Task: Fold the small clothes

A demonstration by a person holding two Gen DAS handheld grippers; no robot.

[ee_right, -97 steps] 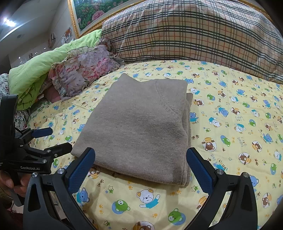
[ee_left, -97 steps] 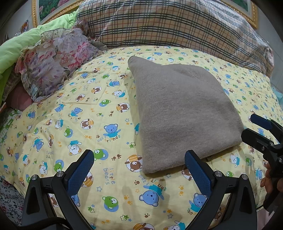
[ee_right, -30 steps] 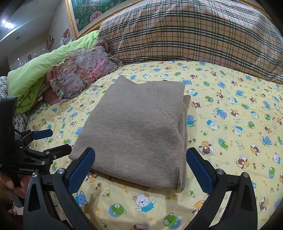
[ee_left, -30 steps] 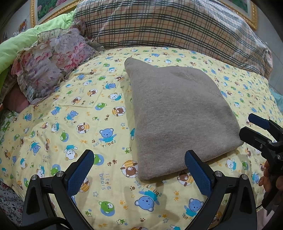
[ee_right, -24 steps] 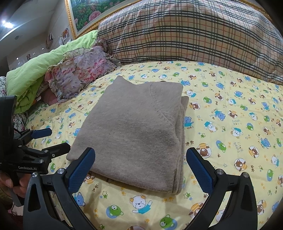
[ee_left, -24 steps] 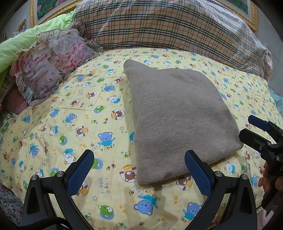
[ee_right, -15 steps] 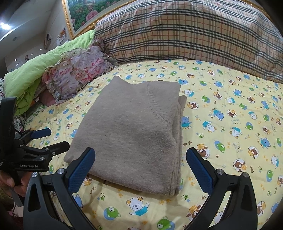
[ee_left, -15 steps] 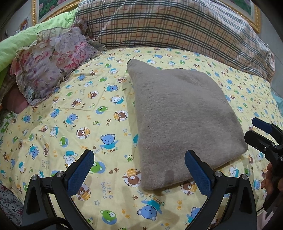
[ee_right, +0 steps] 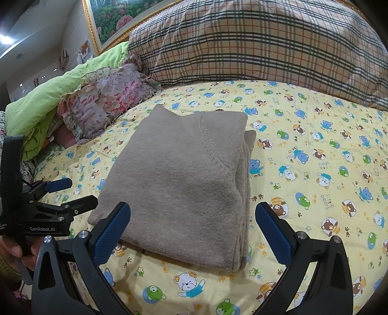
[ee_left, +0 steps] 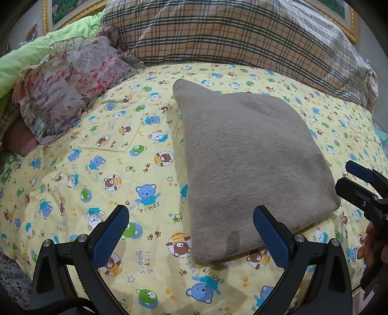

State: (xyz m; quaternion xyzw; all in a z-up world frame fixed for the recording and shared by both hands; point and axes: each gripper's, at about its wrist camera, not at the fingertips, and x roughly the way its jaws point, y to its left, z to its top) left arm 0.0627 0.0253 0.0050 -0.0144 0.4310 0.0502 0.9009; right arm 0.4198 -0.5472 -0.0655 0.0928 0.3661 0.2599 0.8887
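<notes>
Yellow bedsheet (ee_left: 101, 155) printed with cartoon bears covers the bed, and a large plaid pillow (ee_left: 230, 34) lies across its far end below a gold-framed picture (ee_right: 109, 21). To the left sit a ruffled floral cushion (ee_left: 65, 82) and a bright green quilt (ee_right: 43, 97).

Near the middle of the sheet lies the task's thing, a taupe knit sweater (ee_right: 184, 179), folded into a neat, roughly rectangular stack and resting flat. In the right wrist view its layered edges show along the right side, and a line of stitching runs diagonally across the top layer. No part of it is being gripped.

The left gripper (ee_left: 191, 240) hovers over the near edge of the bed with its jaws wide apart and nothing between them; its right blue pad sits over the sweater's near left corner in its own camera, while the left pad is over bare sheet. The right gripper (ee_right: 191, 230) is likewise held above the near edge of the sweater, jaws spread wide and empty, framing the stack's front edge.

Each gripper shows in the other's view: the right one at the right border near the sweater's right corner, the left one at the left border just beside the left corner, with a person's fingers (ee_right: 14, 249) around its handle
</notes>
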